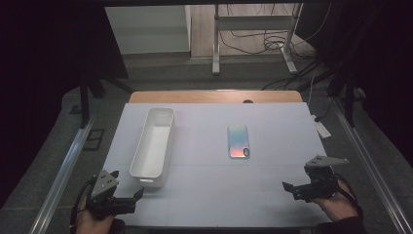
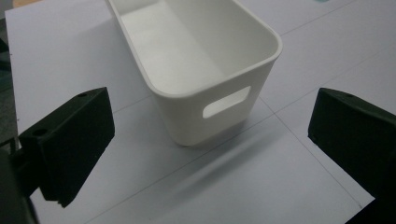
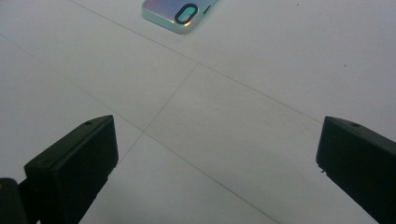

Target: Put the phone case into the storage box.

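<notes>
the left gripper is sitting at about 7 o'clock on the table in the high view, held in a hand coming in from the bottom edge, its jaws spread wide and gripping nothing. in the left gripper view its jaws are standing far apart, with the near end of the bin lying between them farther off, the handle slot facing the camera. the bin is resting just beside that gripper, toward 1 o'clock from it, stretching lengthwise away toward 12 o'clock, upright and with nothing inside. the phone is lying flat near the table's middle, slightly toward 1 o'clock, well apart from the bin and from both grippers, its shiny back facing up. the right gripper is hovering at about 5 o'clock, its jaws pointing toward 9 o'clock, open wide and holding nothing. in the right gripper view the phone is showing at 12 o'clock, well beyond the parted jaws, camera ring nearest.
</notes>
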`<state>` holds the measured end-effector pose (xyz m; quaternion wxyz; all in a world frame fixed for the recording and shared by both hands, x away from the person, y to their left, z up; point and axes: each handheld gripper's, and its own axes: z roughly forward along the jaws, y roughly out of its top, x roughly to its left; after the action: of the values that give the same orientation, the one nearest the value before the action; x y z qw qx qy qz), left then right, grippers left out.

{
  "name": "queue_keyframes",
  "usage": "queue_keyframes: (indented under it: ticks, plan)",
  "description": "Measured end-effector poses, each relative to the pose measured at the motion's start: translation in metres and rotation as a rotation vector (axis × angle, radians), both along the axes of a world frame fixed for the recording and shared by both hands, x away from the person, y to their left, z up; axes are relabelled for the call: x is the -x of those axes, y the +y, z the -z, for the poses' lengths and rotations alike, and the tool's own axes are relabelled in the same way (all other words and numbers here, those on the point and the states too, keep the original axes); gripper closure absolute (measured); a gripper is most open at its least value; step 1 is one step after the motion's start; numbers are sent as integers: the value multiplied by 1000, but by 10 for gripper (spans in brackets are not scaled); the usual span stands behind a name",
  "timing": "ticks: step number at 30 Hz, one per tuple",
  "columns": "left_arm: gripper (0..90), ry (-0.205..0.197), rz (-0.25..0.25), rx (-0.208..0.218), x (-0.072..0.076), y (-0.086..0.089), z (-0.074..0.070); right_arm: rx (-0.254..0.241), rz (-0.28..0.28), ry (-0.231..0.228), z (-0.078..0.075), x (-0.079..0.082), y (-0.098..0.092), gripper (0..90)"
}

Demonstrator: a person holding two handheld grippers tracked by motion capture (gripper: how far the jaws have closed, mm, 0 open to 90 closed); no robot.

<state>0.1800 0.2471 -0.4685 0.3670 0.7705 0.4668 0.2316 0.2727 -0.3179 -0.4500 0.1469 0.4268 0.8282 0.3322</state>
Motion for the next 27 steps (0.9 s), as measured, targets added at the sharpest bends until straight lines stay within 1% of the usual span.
queue_keyframes:
  ticks: [8,14,17,27]
  plan:
    - [10,1,0,3,0,0,0,2,-12,2,-1,-7,5,0]
    - [10,1,0,2,0,0,0,27,-16,14,-1,-15,8,0]
    - [11,1,1,1,0,0,0,31,-19,16,-2,-18,9,0]
    - [12,2,5,-1,0,0,0,24,-51,38,-1,-30,18,0]
